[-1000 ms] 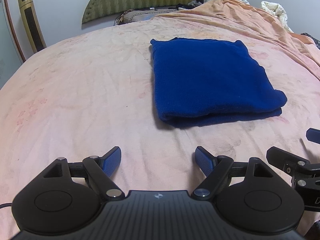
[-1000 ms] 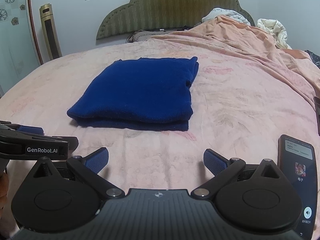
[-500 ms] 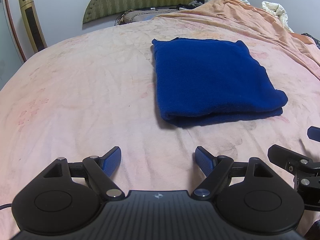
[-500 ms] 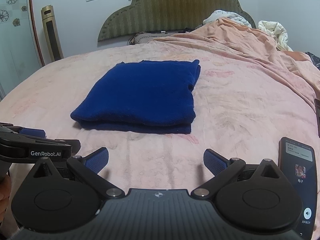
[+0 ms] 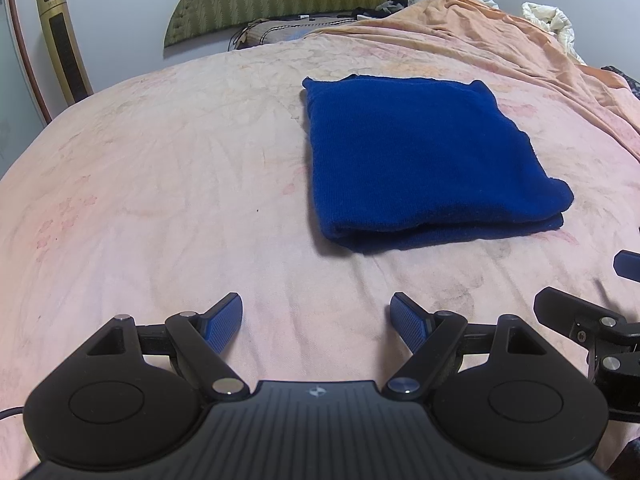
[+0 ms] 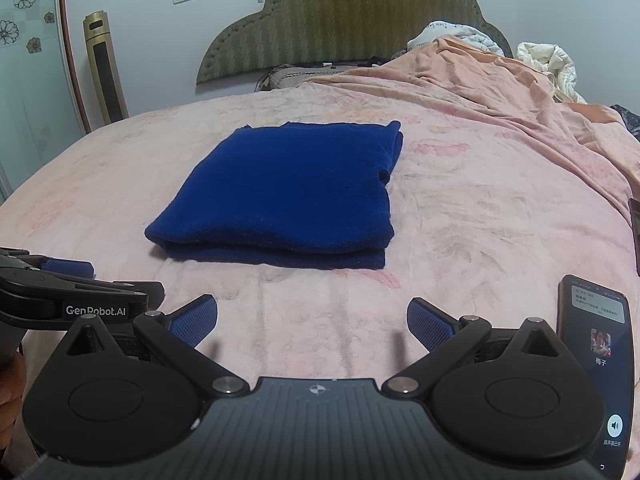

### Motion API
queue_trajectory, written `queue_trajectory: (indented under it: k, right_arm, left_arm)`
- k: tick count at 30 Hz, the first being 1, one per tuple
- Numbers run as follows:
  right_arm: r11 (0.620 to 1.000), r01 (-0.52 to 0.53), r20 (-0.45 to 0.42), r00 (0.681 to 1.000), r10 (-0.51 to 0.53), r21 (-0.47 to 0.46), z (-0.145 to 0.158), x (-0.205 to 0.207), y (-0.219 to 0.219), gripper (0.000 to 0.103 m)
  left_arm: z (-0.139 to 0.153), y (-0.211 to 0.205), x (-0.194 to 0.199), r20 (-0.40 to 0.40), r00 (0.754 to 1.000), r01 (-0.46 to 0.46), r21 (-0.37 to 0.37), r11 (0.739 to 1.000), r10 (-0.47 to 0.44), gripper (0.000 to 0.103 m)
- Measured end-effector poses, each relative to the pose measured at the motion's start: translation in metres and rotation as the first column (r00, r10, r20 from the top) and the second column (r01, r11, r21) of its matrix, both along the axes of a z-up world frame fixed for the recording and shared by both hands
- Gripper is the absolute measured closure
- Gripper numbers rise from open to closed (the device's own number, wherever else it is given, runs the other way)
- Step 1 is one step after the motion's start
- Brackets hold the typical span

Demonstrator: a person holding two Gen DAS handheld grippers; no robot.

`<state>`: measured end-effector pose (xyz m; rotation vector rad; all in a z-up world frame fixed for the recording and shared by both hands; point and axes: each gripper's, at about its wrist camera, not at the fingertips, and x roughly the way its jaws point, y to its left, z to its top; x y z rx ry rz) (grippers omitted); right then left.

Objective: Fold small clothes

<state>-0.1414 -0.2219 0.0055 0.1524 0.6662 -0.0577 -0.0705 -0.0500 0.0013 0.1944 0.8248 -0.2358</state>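
A dark blue garment (image 5: 424, 160) lies folded into a flat rectangle on the pink bedsheet (image 5: 160, 200); it also shows in the right wrist view (image 6: 288, 196). My left gripper (image 5: 318, 320) is open and empty, above the sheet, short of the garment's near edge. My right gripper (image 6: 312, 322) is open and empty, also short of the near folded edge. Each gripper shows at the edge of the other's view: the right one (image 5: 600, 308), the left one (image 6: 52, 284).
A phone (image 6: 596, 364) with a lit screen lies on the bed right of my right gripper. An orange blanket (image 6: 500, 92) is bunched along the bed's right side. A green headboard (image 6: 344, 20) and a gold tower fan (image 6: 104, 68) stand at the back.
Both grippers have drawn back slightly from the folded garment and risen a little. The garment has not moved. Both stay open.
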Motion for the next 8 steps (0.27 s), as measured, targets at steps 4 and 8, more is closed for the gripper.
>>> queue_trajectory:
  k: [4,8]
  right_arm:
    - [1.000,-0.002,-0.002,1.000,0.002,-0.002,0.0002,-0.0002,0.0011,0.001]
    - [1.000,0.000,-0.004,1.000,0.000,-0.003,0.0004,-0.0004,0.0011,0.001]
  left_arm:
    - [0.0009,-0.0029,-0.0013,0.018,1.000,0.012,0.018,1.000,-0.012,0.022]
    - [0.0005,-0.0043,-0.0028,0.034,0.999,0.024,0.029,0.999,-0.025,0.022]
